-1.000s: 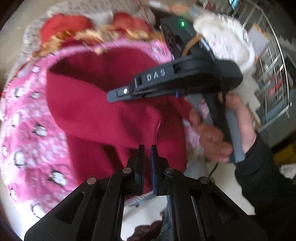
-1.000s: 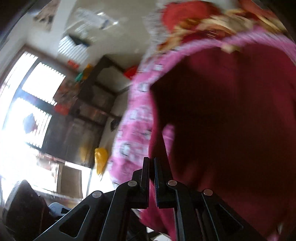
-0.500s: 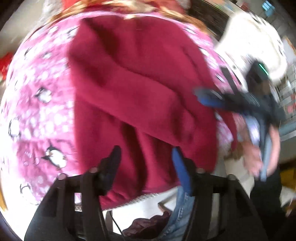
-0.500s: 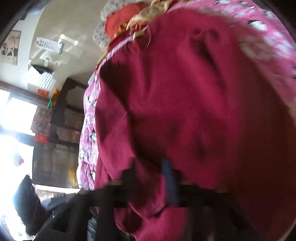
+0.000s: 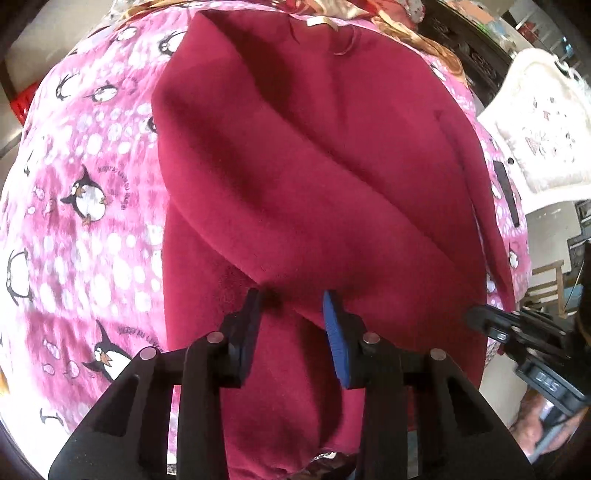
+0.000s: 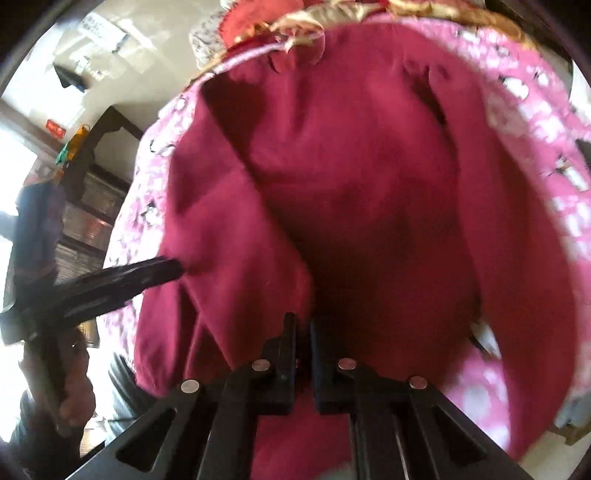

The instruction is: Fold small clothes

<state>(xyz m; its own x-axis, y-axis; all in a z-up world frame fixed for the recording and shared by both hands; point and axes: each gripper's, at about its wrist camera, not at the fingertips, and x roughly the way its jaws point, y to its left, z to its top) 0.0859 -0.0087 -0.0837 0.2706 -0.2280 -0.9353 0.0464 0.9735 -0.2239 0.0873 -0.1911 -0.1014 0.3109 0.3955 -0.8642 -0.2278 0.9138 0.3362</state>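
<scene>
A dark red garment (image 5: pixel 314 184) lies on a pink penguin-print blanket (image 5: pixel 85 184), with one side folded diagonally across its body. My left gripper (image 5: pixel 291 302) is open, its jaws standing astride the folded edge near the hem. My right gripper (image 6: pixel 303 328) is shut on the garment's (image 6: pixel 351 184) lower edge. The right gripper also shows at the right edge of the left wrist view (image 5: pixel 524 332). The left gripper shows at the left of the right wrist view (image 6: pixel 177 267), its tip against the cloth.
A white cushioned chair (image 5: pixel 535 122) stands beyond the blanket on the right. Dark wooden furniture (image 6: pixel 92 206) and a bright window are on the left. A red and gold fabric (image 6: pixel 314 22) lies at the blanket's far end.
My left gripper has opened and let go of the cloth, then moved down to the folded edge. My right gripper has moved to the garment's lower edge and stays shut.
</scene>
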